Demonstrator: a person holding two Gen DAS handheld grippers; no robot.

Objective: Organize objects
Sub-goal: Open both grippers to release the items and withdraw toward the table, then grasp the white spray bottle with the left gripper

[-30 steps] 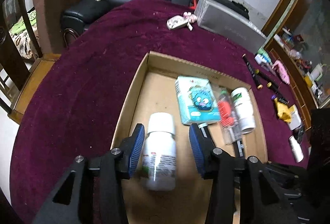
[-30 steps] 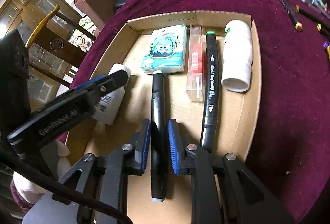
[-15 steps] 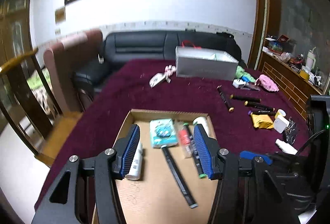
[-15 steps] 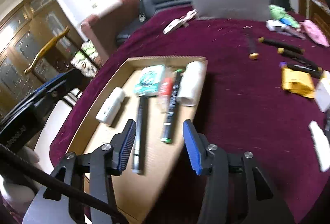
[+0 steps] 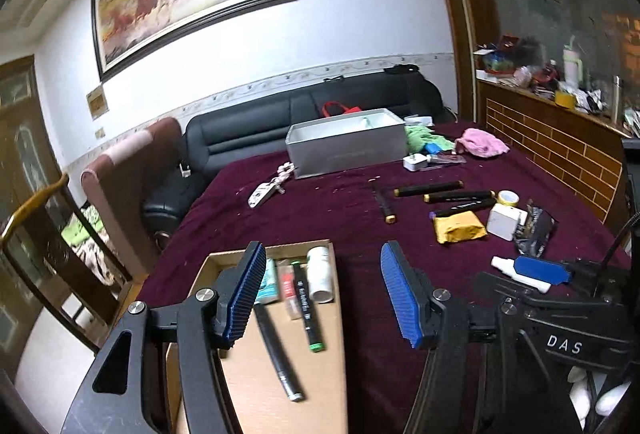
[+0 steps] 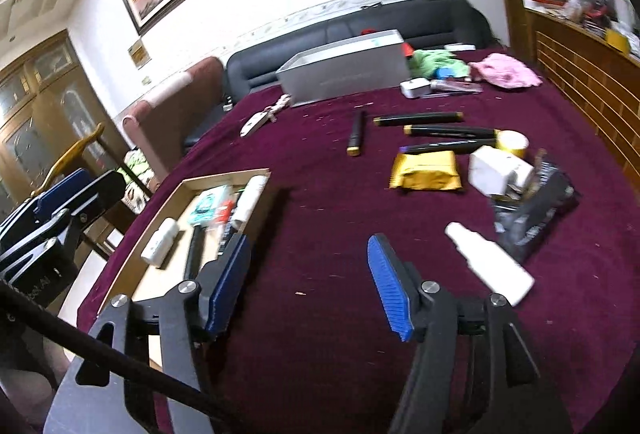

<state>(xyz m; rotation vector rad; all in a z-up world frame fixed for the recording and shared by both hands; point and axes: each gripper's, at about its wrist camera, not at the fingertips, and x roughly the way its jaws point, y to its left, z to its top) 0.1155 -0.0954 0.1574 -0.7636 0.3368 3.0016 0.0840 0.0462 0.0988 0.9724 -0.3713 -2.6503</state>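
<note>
A shallow cardboard tray lies on the purple tablecloth. It holds a black marker, a green-capped marker, a white bottle, a second white bottle, a tissue pack and a red item. My left gripper is open and empty, raised above the tray's right edge. My right gripper is open and empty over bare cloth right of the tray. A white spray bottle lies to its right.
Loose on the cloth are black markers, a yellow packet, a white charger, tape, a dark pouch and a pink cloth. A grey box stands at the back. A sofa and chairs border the table.
My right gripper let go of the black marker in the tray and opened. Both grippers rose and pulled back; the right one swung to the right over the cloth.
</note>
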